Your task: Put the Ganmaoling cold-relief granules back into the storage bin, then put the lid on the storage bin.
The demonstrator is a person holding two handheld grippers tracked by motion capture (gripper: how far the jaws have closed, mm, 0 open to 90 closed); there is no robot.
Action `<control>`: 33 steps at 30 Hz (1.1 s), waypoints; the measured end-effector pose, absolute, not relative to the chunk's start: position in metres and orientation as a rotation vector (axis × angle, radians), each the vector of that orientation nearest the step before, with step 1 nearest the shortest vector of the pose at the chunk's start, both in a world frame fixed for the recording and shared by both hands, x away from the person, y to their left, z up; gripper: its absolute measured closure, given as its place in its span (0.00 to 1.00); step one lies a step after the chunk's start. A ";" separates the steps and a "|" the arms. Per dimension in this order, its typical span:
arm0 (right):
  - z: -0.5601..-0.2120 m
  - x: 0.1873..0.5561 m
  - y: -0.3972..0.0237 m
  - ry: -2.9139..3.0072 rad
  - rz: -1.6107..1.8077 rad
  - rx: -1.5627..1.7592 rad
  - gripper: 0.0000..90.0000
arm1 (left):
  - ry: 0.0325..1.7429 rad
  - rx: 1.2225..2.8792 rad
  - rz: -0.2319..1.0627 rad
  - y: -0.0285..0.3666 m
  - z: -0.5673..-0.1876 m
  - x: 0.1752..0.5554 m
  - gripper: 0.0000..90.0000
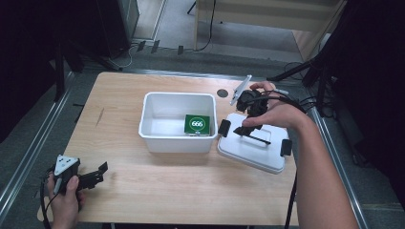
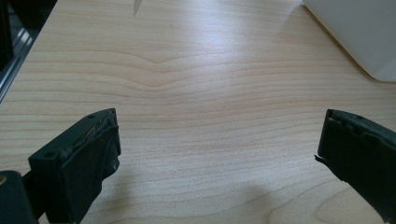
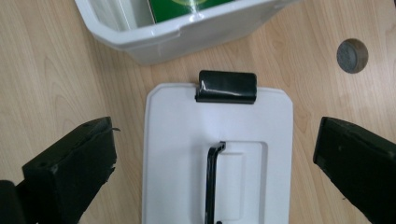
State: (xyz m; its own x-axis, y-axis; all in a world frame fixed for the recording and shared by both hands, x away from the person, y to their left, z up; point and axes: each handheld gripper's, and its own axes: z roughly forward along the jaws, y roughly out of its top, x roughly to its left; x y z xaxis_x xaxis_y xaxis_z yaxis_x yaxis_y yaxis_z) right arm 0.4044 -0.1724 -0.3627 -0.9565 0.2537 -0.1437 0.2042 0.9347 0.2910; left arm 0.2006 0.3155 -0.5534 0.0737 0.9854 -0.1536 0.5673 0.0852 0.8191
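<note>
High view sits above the near edge, looking fwd and down over the whole surface; left gripper view is low and close, facing along bare wood w/ a corner of the white bin top right; right gripper view looks steeply down on the white lid, close up; it shares the bin and lid w/ the high view.

Both your forearms are bare, no sleeves showing. Your left gripper is black, capped by a grey three-cornered plate, with a dark cable looping off its rear. Your right gripper is black too, trailing black cables; its blocky fingers carry worn, scuffed pads.
</note>
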 end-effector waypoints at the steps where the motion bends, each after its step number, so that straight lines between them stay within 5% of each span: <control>1: -0.363 0.404 -0.175 2.910 0.405 0.354 0.00 | 1.589 1.582 0.682 0.315 -0.553 0.201 0.00; 20: -0.384 0.403 -0.206 2.898 0.355 0.421 0.02 | 1.590 1.581 0.681 0.315 -0.553 0.201 0.00; 23: -0.391 0.402 -0.211 2.861 0.332 0.436 0.16 | 1.591 1.585 0.681 0.315 -0.553 0.201 0.00; 32: -0.411 0.402 -0.218 2.865 0.322 0.453 0.40 | 1.592 1.583 0.681 0.315 -0.553 0.201 0.00; 33: -0.414 0.402 -0.220 2.879 0.327 0.467 0.49 | 1.592 1.585 0.678 0.315 -0.553 0.201 0.00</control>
